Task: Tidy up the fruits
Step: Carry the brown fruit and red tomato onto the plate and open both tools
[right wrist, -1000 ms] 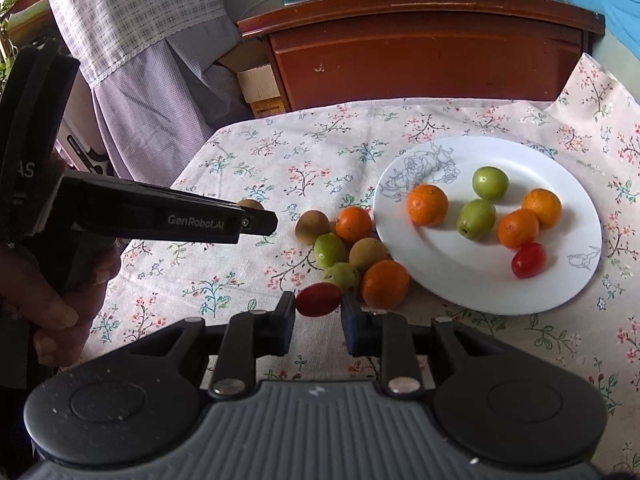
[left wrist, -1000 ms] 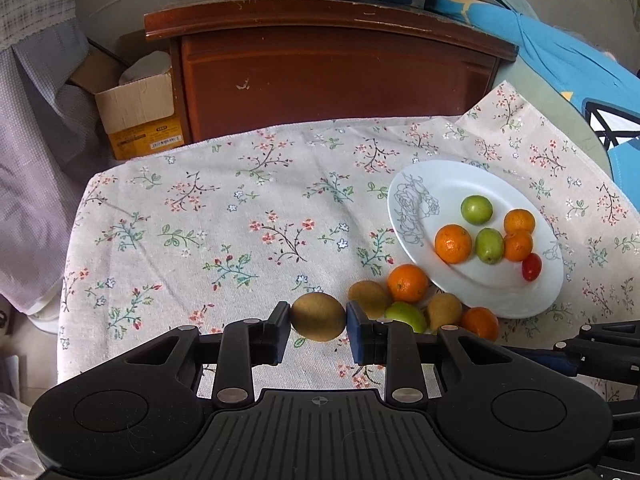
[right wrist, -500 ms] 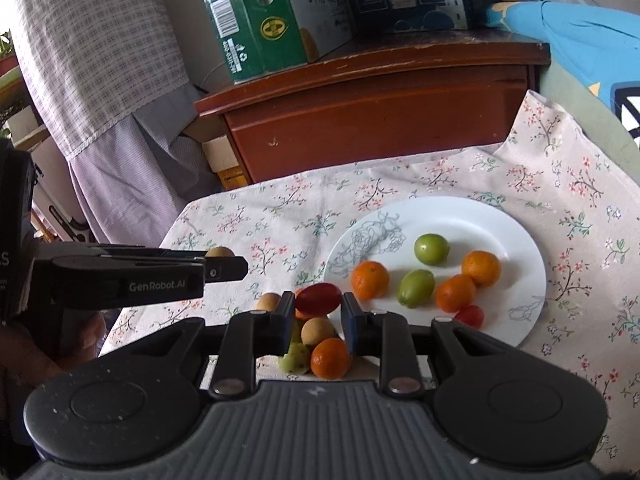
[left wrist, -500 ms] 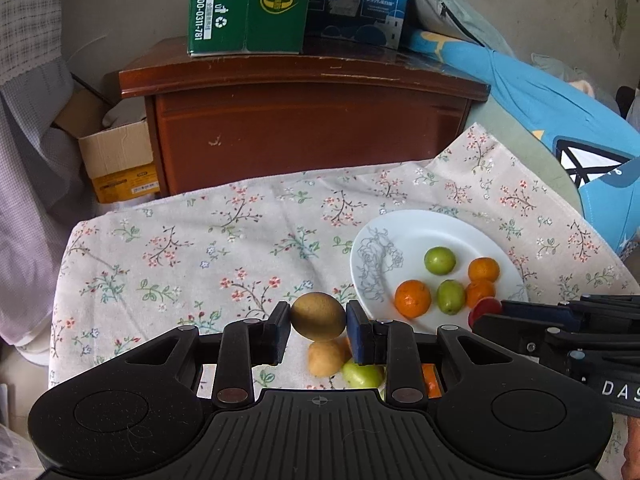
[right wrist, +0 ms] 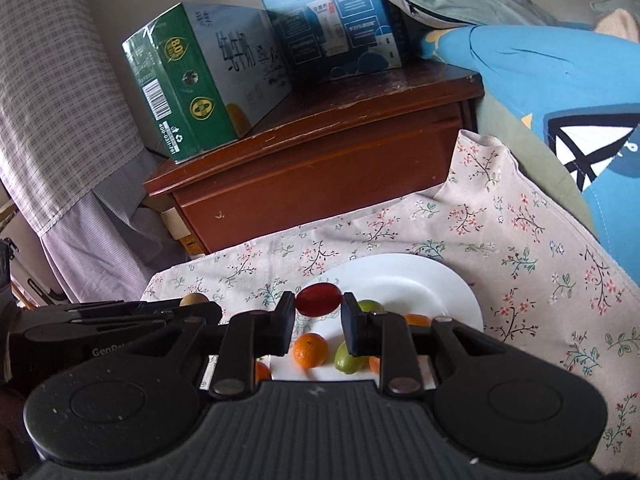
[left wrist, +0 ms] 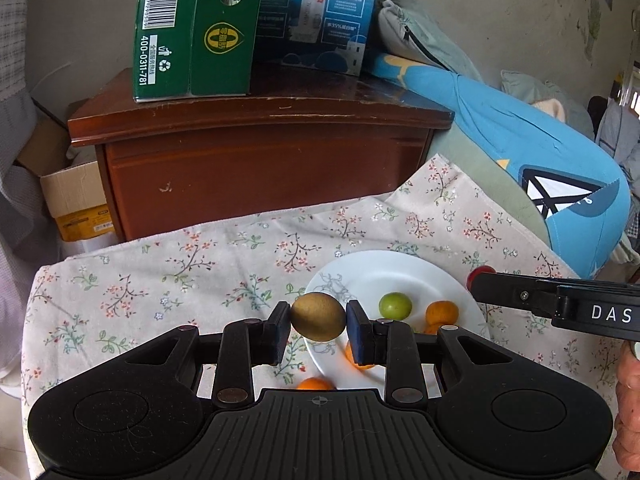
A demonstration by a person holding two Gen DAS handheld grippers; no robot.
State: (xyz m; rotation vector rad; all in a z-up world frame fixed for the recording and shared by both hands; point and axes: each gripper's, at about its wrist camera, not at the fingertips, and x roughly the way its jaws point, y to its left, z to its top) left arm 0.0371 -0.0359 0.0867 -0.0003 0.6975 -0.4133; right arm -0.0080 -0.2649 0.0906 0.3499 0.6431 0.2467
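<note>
- Left gripper (left wrist: 318,317): clenched on a brown kiwi (left wrist: 318,316), pads pressing both of its ends. The kiwi is held in the air above the near left rim of the white plate (left wrist: 404,268).
- Right gripper (right wrist: 318,305): clenched on a small red tomato (right wrist: 318,299), held off the cloth over the near left part of the plate (right wrist: 420,280).
- On the plate, left wrist view: one green fruit (left wrist: 395,306) and an orange mandarin (left wrist: 441,313); more orange fruit partly hidden behind the gripper fingers.
- One mandarin (left wrist: 316,383) lies on the floral cloth (left wrist: 160,276) just off the plate's near edge.
- The plate sits toward the right half of the cloth-covered surface.
- Behind the surface's far edge: a wooden cabinet (left wrist: 264,148) carrying a green carton (left wrist: 192,28) and a blue carton (left wrist: 320,12).
- A blue cushion (left wrist: 540,152) lies off the right edge.
</note>
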